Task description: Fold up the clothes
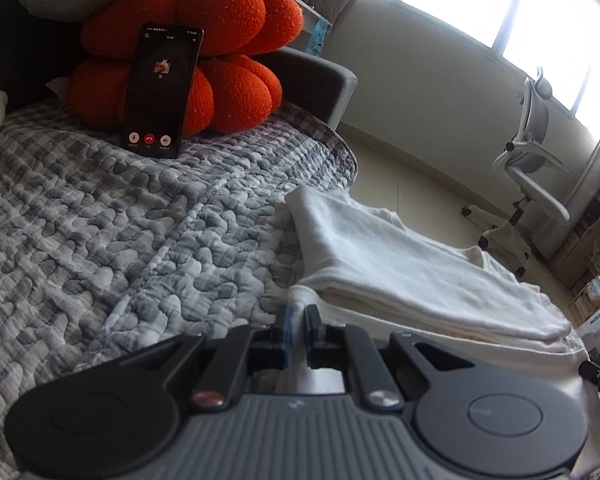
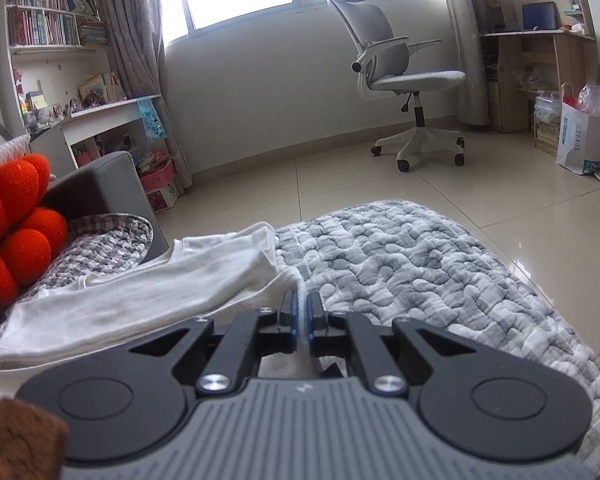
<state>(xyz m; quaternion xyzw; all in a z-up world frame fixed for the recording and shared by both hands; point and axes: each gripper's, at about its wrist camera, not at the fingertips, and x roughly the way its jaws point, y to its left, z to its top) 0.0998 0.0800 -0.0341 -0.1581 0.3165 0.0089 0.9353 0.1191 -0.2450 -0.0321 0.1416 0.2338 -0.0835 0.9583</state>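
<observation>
A white garment (image 1: 412, 268) lies partly folded on the grey quilted cover (image 1: 100, 240), with a folded layer on top of a lower layer. My left gripper (image 1: 299, 320) is shut on the near edge of the white garment's lower layer. In the right wrist view the same white garment (image 2: 148, 292) lies to the left on the quilted cover (image 2: 420, 272). My right gripper (image 2: 302, 308) is shut on a corner of the white garment, with white cloth pinched between the blue pads.
An orange pumpkin cushion (image 1: 188, 56) stands at the back of the sofa with a phone (image 1: 160, 92) leaning on it. A grey sofa arm (image 2: 100, 188) is at the left. A white office chair (image 2: 400, 80) stands on the tiled floor beyond.
</observation>
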